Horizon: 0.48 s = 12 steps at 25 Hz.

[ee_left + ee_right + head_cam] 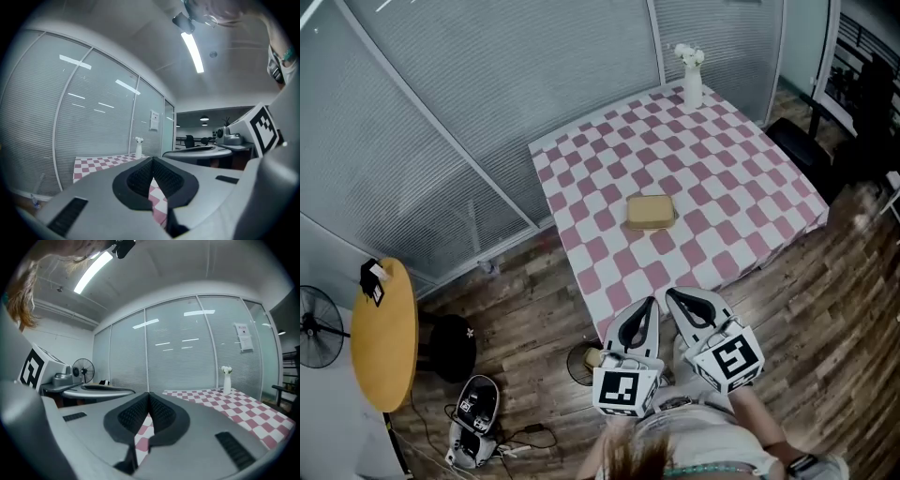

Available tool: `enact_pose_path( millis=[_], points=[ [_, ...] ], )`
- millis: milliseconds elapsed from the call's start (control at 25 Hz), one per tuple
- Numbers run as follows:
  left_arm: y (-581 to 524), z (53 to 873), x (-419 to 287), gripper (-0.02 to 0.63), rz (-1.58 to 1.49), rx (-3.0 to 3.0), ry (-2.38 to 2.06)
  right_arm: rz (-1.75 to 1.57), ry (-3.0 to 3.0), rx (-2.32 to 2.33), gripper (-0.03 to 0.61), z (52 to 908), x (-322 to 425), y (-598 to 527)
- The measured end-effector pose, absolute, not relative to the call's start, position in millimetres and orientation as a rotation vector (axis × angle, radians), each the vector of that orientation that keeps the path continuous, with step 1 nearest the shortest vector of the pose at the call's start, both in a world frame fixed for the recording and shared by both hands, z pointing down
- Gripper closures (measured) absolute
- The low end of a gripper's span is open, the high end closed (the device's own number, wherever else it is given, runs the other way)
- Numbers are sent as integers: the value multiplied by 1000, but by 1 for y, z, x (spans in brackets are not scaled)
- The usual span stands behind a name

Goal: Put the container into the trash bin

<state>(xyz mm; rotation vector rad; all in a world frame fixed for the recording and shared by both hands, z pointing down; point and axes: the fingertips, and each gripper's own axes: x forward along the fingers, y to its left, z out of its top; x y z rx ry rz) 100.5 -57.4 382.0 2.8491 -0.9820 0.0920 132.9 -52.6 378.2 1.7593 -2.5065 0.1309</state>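
Nearest to the head camera, the left gripper [649, 307] and right gripper [677, 298] are held side by side at the near corner of the surface [609, 267]. Each gripper view shows its jaws clenched pad to pad with nothing between them. On the floor just beside the left gripper stands a dark round vessel, probably the trash bin [574, 362]. The gripper covers part of its rim, and the pale item inside cannot be identified. Farther off, the container [651, 212] lies flat near the middle of the pink-and-white checked cloth, well apart from both grippers and from the bin. It is a tan, shallow, round-cornered box with its lid on. By its look it is moulded pulp or card, so it is likely light, matte rather than slippery, fairly stiff at the rim, and liable to buckle if pinched hard across the lid. A hold on the near edge, where lid and base meet, seems soundest. Whether it is empty cannot be told. Neither gripper view shows the container, because the jaw bodies block the line of sight. At the far edge stands a white vase [692, 82] with flowers. The cloth hides the legs of the surface.
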Motion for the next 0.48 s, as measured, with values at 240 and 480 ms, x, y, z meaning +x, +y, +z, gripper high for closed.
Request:
enact_pose_path(
  millis=[240,480],
  points=[
    [-119,370,128,607,77,2829,-1071,86,-2586,1653,584,364,155,-117],
    [-162,365,147,607,77,2795,-1155,88,-2655,1550,584,359,168,-164]
  ],
)
